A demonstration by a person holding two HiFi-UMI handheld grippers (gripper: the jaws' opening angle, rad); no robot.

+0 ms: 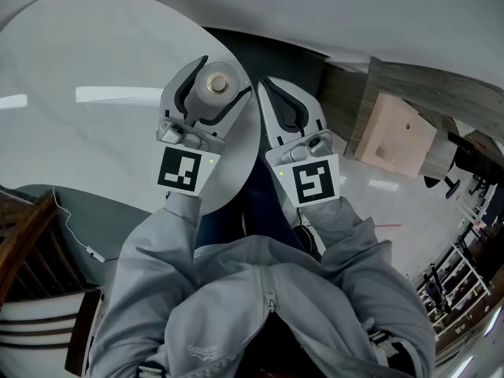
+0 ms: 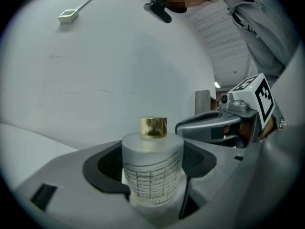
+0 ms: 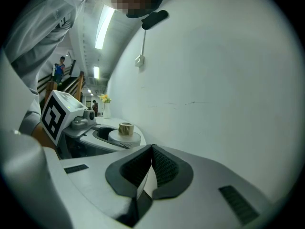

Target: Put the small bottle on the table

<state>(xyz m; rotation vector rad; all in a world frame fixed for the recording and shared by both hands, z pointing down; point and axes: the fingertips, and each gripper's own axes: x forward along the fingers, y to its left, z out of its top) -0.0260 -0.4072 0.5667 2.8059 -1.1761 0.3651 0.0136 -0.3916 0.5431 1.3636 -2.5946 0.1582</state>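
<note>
The small frosted bottle [image 1: 216, 84] with a gold cap [image 2: 153, 126] sits upright between the jaws of my left gripper [image 1: 221, 77], which is shut on its body [image 2: 152, 173]. It hangs over the right edge of the round white table [image 1: 94, 132]; I cannot tell whether its base touches the top. My right gripper [image 1: 277, 105] is just to the right, beside the table's edge. Its jaws [image 3: 151, 152] are shut with nothing between them. The right gripper view shows the bottle [image 3: 125, 132] at its left.
A pale wooden box [image 1: 398, 132] and a grey-wood bench [image 1: 441, 85] stand on the shiny floor to the right. A dark wooden chair [image 1: 27, 235] and a white cable [image 1: 75, 231] are at the lower left. Shelving [image 1: 461, 278] runs along the far right.
</note>
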